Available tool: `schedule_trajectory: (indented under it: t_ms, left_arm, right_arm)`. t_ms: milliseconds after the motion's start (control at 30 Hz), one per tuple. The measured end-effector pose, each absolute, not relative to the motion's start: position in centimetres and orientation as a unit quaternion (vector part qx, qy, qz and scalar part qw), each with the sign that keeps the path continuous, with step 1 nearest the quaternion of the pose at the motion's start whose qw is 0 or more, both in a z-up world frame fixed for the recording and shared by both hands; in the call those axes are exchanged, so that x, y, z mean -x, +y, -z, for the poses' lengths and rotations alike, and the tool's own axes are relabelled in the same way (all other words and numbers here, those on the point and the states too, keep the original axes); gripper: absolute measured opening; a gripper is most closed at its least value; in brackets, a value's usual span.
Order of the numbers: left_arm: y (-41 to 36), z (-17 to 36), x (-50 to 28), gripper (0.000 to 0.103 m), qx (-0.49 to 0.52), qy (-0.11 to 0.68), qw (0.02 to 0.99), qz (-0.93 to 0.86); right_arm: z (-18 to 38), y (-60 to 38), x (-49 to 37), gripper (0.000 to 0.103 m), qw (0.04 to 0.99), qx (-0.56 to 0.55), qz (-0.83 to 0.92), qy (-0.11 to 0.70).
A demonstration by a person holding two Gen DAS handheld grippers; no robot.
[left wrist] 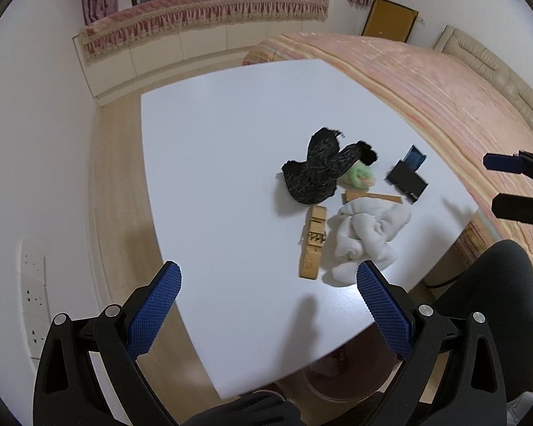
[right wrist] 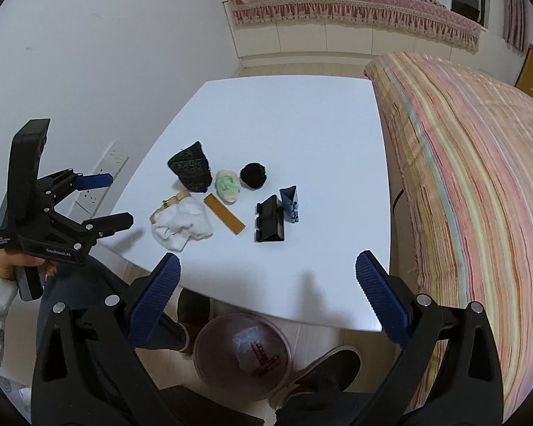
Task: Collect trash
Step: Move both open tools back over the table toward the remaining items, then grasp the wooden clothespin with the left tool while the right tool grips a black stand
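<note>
Trash is lying clustered near the table's (right wrist: 284, 106) near edge, the bin (right wrist: 243, 346) waiting under that edge, and both grippers, left (left wrist: 268, 285) and right (right wrist: 266, 275), are hovering wide open and empty, so closing on the nearest tissue (right wrist: 181, 227) first seems wisest.

Both wrist views look steeply down from above the near edge of the white rectangular table (left wrist: 231, 135), the left from its left corner, sharing the 1 clutter pile beyond each claw.

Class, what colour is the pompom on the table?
Black pompom; clearest in the right wrist view.
</note>
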State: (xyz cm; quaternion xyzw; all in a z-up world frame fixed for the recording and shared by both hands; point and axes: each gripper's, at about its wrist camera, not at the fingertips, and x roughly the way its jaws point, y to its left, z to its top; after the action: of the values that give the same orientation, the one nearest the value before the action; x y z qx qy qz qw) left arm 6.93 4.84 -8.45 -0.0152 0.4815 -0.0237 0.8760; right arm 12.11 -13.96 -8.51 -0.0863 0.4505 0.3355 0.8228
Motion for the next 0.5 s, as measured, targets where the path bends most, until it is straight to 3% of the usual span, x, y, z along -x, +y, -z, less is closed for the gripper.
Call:
schedule_trajectory:
  t_ms: [500]
  left_arm:
    - [5.0,10.3,-8.6,0.095,0.008,0.501,0.865,0.032]
  right_arm:
    - [10.3,-13.3,-14.5,0.097,0.814,0.085,-0.331,0.469]
